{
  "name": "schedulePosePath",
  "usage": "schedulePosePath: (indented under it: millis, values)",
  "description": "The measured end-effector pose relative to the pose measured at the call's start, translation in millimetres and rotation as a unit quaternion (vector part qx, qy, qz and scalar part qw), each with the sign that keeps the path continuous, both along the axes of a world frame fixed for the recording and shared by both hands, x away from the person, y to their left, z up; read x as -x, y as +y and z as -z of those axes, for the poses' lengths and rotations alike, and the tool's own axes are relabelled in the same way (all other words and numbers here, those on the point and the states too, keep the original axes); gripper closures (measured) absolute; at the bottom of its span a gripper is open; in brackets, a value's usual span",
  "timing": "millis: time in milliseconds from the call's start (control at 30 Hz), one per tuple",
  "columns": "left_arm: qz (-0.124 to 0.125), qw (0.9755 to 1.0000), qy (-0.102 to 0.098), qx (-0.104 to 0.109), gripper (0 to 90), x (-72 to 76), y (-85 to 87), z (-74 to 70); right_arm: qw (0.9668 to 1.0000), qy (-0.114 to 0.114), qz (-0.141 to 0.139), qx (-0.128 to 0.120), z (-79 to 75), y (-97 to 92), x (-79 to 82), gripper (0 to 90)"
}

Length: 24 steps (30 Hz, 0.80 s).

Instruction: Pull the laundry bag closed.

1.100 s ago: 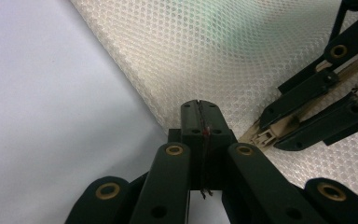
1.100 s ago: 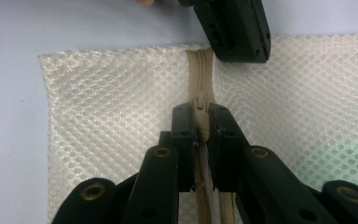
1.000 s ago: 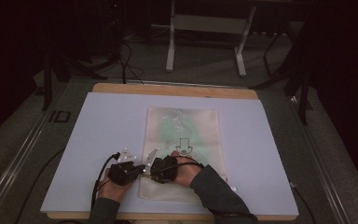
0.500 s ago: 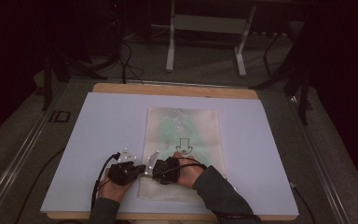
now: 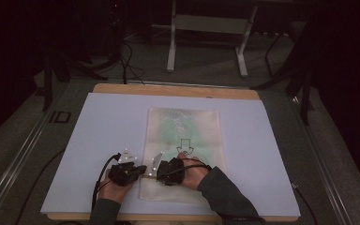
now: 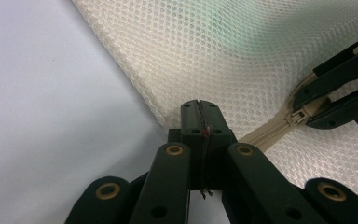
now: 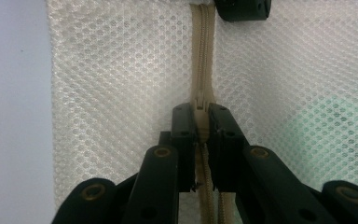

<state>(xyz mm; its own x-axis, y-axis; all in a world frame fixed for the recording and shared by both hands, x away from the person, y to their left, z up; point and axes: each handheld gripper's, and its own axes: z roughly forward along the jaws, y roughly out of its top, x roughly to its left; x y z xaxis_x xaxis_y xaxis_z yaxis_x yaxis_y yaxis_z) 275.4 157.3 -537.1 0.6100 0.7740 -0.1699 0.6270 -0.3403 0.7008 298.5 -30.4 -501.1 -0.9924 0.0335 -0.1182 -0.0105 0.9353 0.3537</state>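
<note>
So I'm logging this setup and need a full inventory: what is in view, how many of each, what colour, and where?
mesh bag: 1, off-white with green showing through, flat on the board's middle
zipper: 1, beige, along the bag's near end
zipper pull: 1, beige, between the right gripper's jaws
board: 1, pale lilac, covers the table
table: 1, wooden, edge showing past the board
stand: 1, grey metal, on the floor behind the table
left gripper: 1, black, shut on the bag's edge
right gripper: 1, black, shut on the zipper pull
sleeves: 2, dark grey, bottom of the high view
</note>
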Motion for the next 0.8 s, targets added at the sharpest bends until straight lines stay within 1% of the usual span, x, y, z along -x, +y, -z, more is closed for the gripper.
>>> schedulePosePath:
  millis: [100,133,367,500,600,700,800]
  values:
    - [0.0,1.0,0.001,0.001,89.3,-0.2,0.3,0.0,1.0,0.0,0.0,-0.003,-0.4,-0.9,-0.4,82.4]
    - [0.0,1.0,0.001,0.001,89.4,-0.2,0.2,0.0,1.0,0.0,0.0,0.0,-0.4,-1.2,-0.2,82.4]
    - [0.0,1.0,0.001,0.001,89.4,-0.1,0.1,0.0,1.0,0.005,0.001,-0.001,-1.8,-5.7,-1.3,82.4]
    - [0.0,1.0,0.001,0.0,89.4,-0.1,0.0,-0.1,0.9999,0.008,0.003,-0.006,-3.5,-9.6,-2.1,82.4]
    - [-0.001,1.0,0.001,0.001,89.4,0.0,-0.1,0.0,1.0,0.008,0.003,-0.002,-3.9,-10.7,-2.1,82.3]
    - [-0.001,1.0,0.0,0.0,89.4,0.3,-0.3,-0.1,0.9999,0.009,0.001,-0.006,-4.1,-12.1,-2.7,82.4]
    - [-0.001,1.0,0.001,0.0,89.4,0.2,-0.3,-0.1,0.9999,0.01,0.002,-0.004,-3.9,-13.4,-2.4,82.4]
